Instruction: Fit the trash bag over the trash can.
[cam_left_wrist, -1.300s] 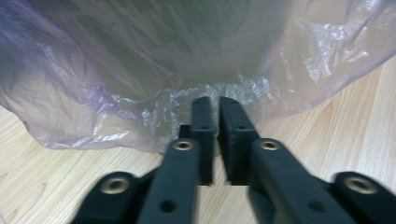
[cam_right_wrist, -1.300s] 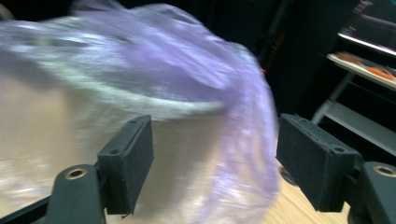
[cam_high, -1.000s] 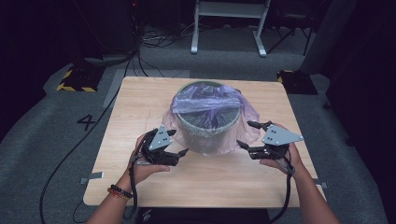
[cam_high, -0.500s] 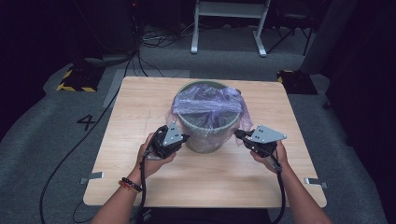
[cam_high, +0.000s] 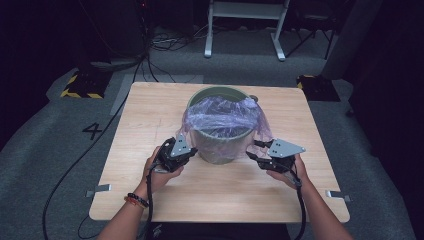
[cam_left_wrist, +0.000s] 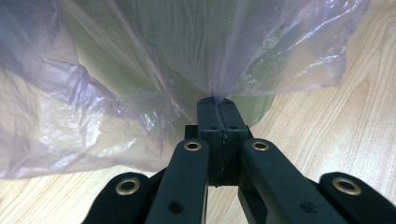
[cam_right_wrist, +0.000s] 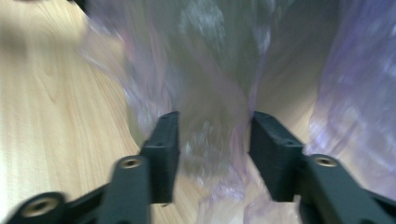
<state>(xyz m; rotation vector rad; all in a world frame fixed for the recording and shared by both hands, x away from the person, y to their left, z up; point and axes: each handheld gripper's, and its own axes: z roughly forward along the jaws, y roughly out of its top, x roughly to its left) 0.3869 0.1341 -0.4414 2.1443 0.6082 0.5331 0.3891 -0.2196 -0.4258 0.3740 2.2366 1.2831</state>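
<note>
Both tools dropped lower beside the bin; floor reads "4".

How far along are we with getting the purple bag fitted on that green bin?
Done: the purple bag lines the green bin, its edge folded over the rim and hanging down both sides. In hand: the left gripper is shut on the bag's skirt; the right gripper has the film between its jaws, which have just been opening. Left: letting go on the left and drawing both grippers away, probably.

a grey-green bin stands upright mid-table, its far rim bare. a translucent purple plastic liner sags inside it and drapes loosely down its near sides.
</note>
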